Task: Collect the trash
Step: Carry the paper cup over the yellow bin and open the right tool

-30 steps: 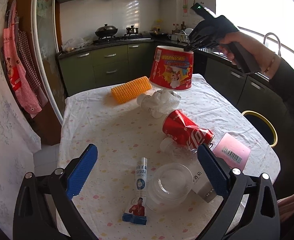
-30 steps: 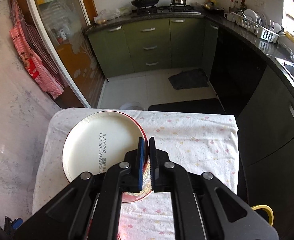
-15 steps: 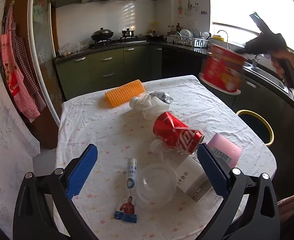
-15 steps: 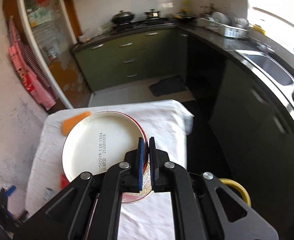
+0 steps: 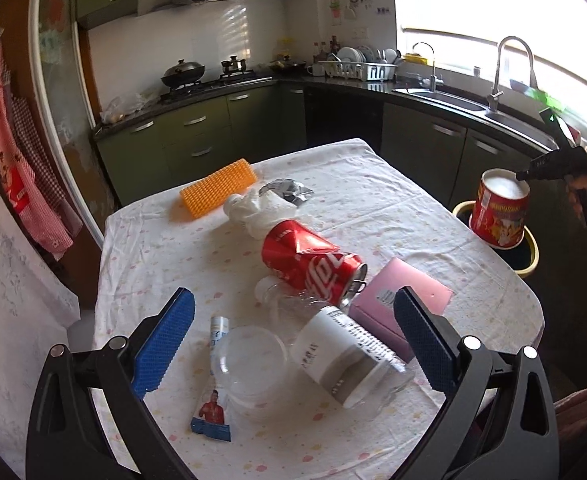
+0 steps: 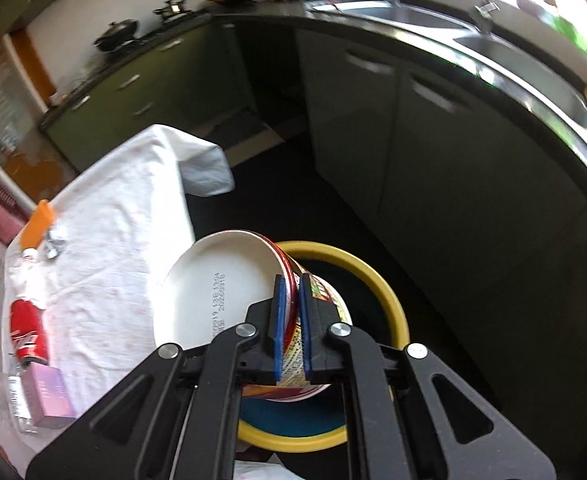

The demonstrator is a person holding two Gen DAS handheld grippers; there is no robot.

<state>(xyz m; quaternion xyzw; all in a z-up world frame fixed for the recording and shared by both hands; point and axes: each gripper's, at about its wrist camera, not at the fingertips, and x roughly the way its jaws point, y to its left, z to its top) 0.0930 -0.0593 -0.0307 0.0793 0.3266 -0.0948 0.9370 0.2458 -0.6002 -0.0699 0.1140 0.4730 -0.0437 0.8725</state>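
My right gripper is shut on the rim of a red instant-noodle cup, held upside down over a yellow-rimmed bin beside the table. The left wrist view shows the same cup above the bin. My left gripper is open above the table's near end. Between its fingers lie a white-labelled bottle, a clear plastic lid and a small tube. A crushed red cola can, a pink box, crumpled white wrapping and an orange roller lie farther off.
The table has a white flowered cloth. Green kitchen cabinets and a stove stand behind it. A counter with sink and tap runs along the right. A red apron hangs at the left.
My right gripper has carried the noodle cup off the table to the right and lowered it over the yellow bin. My left gripper has stayed open over the table.
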